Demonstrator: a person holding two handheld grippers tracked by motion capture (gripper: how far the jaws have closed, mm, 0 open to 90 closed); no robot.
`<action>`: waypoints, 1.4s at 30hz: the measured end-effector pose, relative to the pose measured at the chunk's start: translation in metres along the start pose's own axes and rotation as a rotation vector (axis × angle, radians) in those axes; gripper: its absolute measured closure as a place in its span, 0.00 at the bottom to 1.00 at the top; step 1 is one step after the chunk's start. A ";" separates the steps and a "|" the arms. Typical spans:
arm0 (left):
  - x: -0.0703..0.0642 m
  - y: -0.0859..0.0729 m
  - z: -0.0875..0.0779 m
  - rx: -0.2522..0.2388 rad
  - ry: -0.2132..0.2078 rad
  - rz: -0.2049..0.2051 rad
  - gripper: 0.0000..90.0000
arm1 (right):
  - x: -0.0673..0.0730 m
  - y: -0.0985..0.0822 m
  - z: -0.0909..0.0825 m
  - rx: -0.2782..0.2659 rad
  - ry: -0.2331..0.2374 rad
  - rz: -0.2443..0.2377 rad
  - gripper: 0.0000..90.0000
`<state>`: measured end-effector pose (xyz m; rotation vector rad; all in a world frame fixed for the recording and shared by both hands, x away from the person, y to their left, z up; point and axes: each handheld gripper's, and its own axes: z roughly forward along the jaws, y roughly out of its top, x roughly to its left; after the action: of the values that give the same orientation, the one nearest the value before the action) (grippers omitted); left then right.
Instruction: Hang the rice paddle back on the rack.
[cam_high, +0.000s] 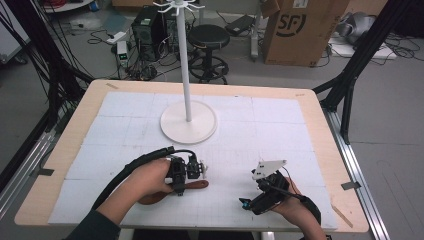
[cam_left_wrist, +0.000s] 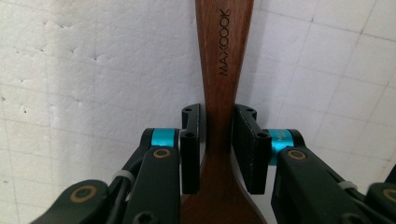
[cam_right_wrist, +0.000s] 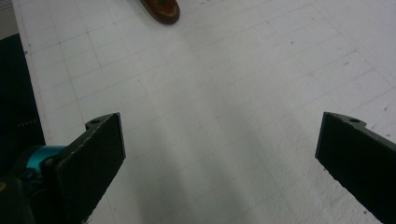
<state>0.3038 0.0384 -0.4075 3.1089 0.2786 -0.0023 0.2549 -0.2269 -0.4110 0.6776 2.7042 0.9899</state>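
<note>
Near edge, at 7 o'clock: wooden spatula (cam_high: 192, 185) lies flat on the white mat (cam_high: 125, 120), close to the mat's front border.
Left gripper (cam_left_wrist: 218, 140): jaws pinching the spatula's narrow neck; no earlier motion told.
Right gripper (cam_right_wrist: 219, 158): jaws spread wide over bare mat at 5 o'clock, holding nothing.
Open room: wide bare mat between the grippers and the white stand (cam_high: 188, 122) at 12 o'clock.
Count: one spatula, one stand, two grippers.
Table (cam_high: 320, 130): wood rim showing all round the mat.
</note>
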 end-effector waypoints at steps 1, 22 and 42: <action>0.000 0.000 0.000 0.002 -0.001 0.000 0.83 | 0.000 0.000 0.000 -0.003 0.000 0.002 0.00; -0.007 -0.001 0.000 -0.010 0.036 0.064 0.87 | 0.001 -0.001 0.001 0.002 0.005 0.004 0.00; -0.002 -0.026 -0.030 -0.216 0.007 -0.002 0.87 | 0.000 -0.003 0.001 0.008 0.007 0.010 0.00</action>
<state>0.2976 0.0646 -0.3776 2.8949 0.2632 0.0358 0.2541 -0.2283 -0.4141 0.6914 2.7144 0.9866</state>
